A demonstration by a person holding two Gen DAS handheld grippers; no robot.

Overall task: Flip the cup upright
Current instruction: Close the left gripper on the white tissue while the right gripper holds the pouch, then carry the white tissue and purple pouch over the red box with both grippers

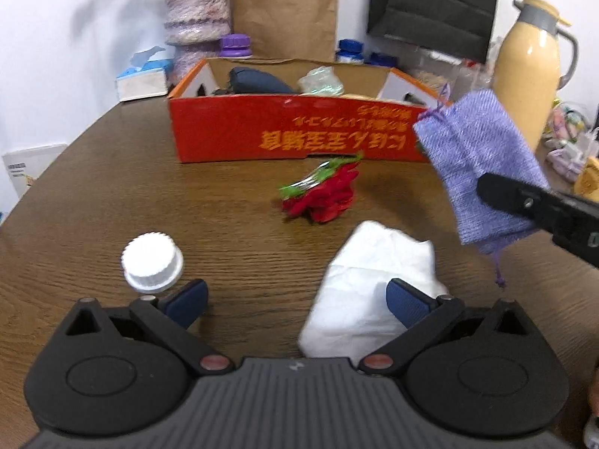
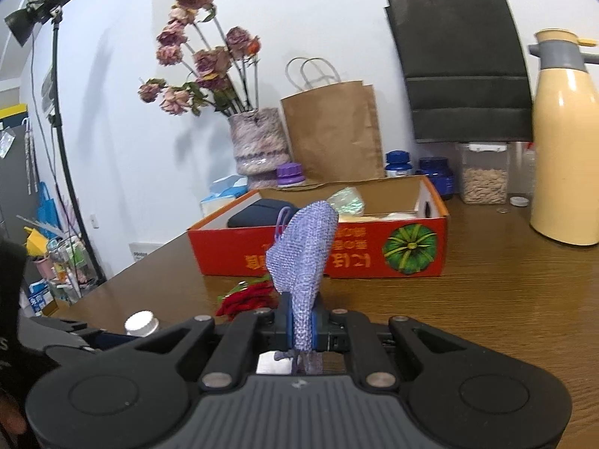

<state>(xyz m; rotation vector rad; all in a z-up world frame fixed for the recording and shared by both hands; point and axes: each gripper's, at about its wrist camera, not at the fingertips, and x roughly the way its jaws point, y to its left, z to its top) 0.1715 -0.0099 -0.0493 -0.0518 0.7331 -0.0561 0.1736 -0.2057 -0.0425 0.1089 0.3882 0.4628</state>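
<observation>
No cup shows clearly in either view. My left gripper [image 1: 297, 303] hovers low over the wooden table [image 1: 93, 205], open, with bare wood between its blue pads. A white crumpled paper [image 1: 374, 288] lies by its right finger and a white ribbed cap [image 1: 152, 262] by its left finger. My right gripper [image 2: 302, 327] is shut on a purple woven pouch [image 2: 303, 258], held up above the table. In the left wrist view that pouch [image 1: 483, 164] hangs at the right in the right gripper [image 1: 494, 191].
A red fabric flower [image 1: 325, 194] lies mid-table before an orange-red cardboard box [image 1: 299, 131] holding several items. A yellow thermos jug [image 2: 565, 142], paper bags [image 2: 333, 131], a vase of dried flowers [image 2: 258, 142] and jars line the back wall.
</observation>
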